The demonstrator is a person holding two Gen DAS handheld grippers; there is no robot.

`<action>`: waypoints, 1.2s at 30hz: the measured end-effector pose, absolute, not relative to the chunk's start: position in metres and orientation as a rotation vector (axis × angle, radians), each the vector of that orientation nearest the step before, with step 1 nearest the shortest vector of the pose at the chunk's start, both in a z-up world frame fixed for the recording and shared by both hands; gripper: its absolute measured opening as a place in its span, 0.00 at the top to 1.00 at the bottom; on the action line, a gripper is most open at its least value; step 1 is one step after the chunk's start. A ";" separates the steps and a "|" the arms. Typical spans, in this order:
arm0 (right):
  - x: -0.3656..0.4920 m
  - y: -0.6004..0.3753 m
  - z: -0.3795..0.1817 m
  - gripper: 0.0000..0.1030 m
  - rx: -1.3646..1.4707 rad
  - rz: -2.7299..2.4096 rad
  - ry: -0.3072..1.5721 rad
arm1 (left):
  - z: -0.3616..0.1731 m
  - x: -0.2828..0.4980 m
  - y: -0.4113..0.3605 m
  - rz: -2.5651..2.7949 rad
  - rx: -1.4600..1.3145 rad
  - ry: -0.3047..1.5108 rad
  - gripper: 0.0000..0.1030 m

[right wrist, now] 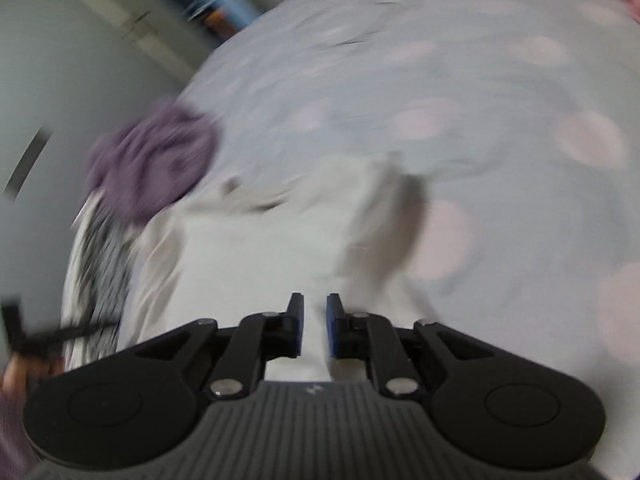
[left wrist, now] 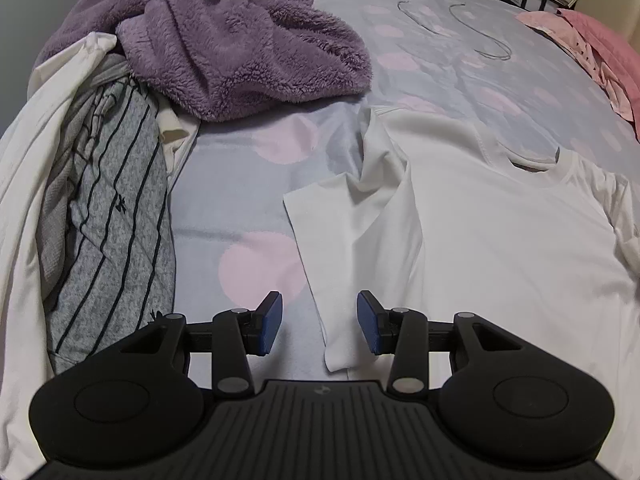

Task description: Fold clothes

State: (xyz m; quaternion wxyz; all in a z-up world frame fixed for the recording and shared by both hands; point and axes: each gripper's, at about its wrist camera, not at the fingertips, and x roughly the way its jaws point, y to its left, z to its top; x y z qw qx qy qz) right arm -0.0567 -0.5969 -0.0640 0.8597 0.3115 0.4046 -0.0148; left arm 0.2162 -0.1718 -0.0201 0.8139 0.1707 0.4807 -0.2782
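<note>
White T-shirt (left wrist: 480, 216) lies spread out on the bed (left wrist: 240, 184), neck opening toward the far side, one sleeve creased and folded over near the shirt's left edge. Left gripper (left wrist: 319, 322) hangs just above that edge, jaws standing about half apart with the shirt's side hem running between them, blue pads (left wrist: 272, 320) clear of the cloth, nothing gripped. Over on the left sits a heap of laundry: a fluffy purple robe (left wrist: 240, 40) on top, a grey striped garment (left wrist: 116, 216) below it, and a cream piece (left wrist: 24, 184) draped down the side. Two thin wire hangers (left wrist: 480, 32) lie on the spotted bedspread well beyond the shirt, and pink pillows (left wrist: 600, 40) rest at the far right. Now the right wrist view (badly smeared with blur): right gripper (right wrist: 315, 326) is over the shirt (right wrist: 256, 264), jaws narrow with only a slim gap, white cloth showing in that gap, though I cannot tell whether the pads are pressing on it. The purple robe (right wrist: 152, 164) shows as a blur to the left.
</note>
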 end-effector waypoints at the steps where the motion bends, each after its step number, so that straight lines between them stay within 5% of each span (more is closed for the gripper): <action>1: -0.057 -0.590 -0.057 0.83 0.617 -0.023 0.839 | -0.020 0.216 -0.172 -0.594 0.368 1.023 0.62; 10: -0.068 -0.616 -0.049 0.65 0.624 -0.254 0.765 | -0.020 0.217 -0.169 -0.581 0.366 1.026 0.62; 25: -0.030 -0.594 -0.096 0.65 0.594 -0.302 0.881 | -0.025 0.211 -0.175 -0.589 0.390 1.034 0.62; 26: -0.027 -0.593 -0.099 0.70 0.596 -0.302 0.895 | -0.024 0.211 -0.176 -0.589 0.390 1.033 0.62; 27: -0.026 -0.593 -0.100 0.87 0.596 -0.301 0.903 | -0.023 0.212 -0.175 -0.589 0.389 1.031 0.62; 36: -0.071 -0.617 -0.059 0.95 0.550 -0.351 0.837 | -0.020 0.216 -0.173 -0.583 0.378 1.026 0.62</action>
